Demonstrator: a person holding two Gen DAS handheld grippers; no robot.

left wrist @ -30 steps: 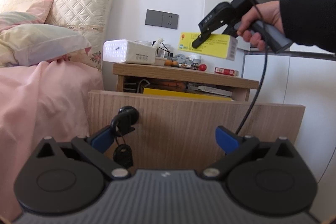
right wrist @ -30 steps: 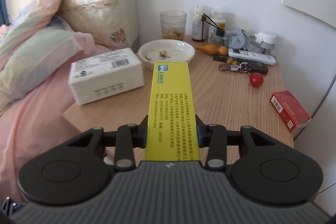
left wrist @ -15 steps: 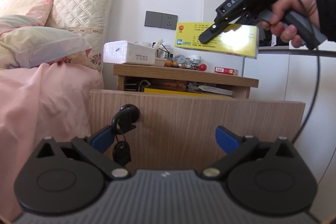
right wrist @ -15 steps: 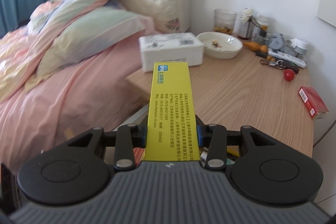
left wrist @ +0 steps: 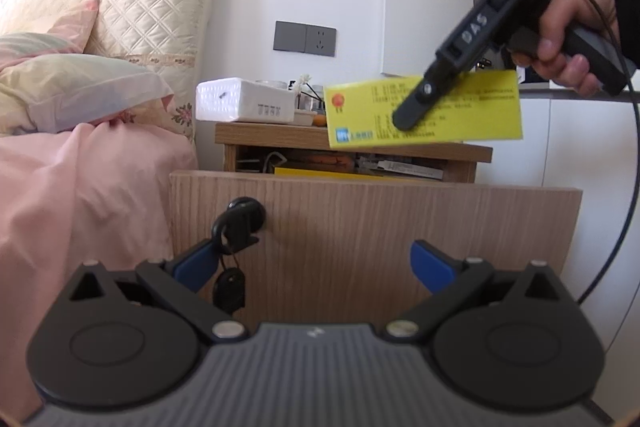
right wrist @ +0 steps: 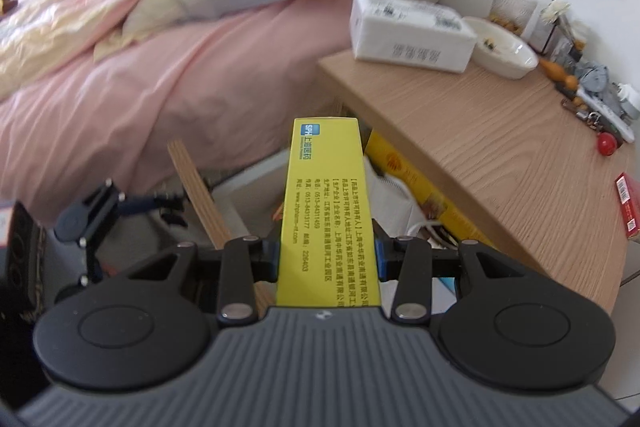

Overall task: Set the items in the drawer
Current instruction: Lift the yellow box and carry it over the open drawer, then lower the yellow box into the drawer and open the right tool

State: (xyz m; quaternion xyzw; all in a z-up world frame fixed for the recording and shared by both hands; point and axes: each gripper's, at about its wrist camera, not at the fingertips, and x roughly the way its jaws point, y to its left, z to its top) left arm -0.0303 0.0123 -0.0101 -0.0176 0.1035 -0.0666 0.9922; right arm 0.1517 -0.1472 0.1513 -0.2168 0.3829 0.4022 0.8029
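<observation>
My right gripper (right wrist: 326,259) is shut on a long yellow box (right wrist: 328,211), which points down over the open drawer (right wrist: 404,195) of the nightstand. In the left wrist view the same yellow box (left wrist: 424,111) hangs above the drawer's wooden front (left wrist: 360,227), pinched by the right gripper (left wrist: 408,115) in a person's hand (left wrist: 560,39). My left gripper (left wrist: 312,263) stands open and level just in front of the drawer front, nothing between its blue pads. A black key (left wrist: 236,227) with a fob hangs from the drawer lock beside its left pad.
The drawer holds a yellow book (right wrist: 424,187), a white cable and other clutter. On the nightstand top (right wrist: 460,131) lie a white tissue pack (right wrist: 408,31), a bowl (right wrist: 504,51), small items, a red ball (right wrist: 606,143) and a red box (right wrist: 628,207). A pink bed (left wrist: 80,179) lies to the left.
The right gripper has carried the yellow box off the nightstand top and out over the open drawer, rolling and tipping downward. The left gripper has stayed put.
</observation>
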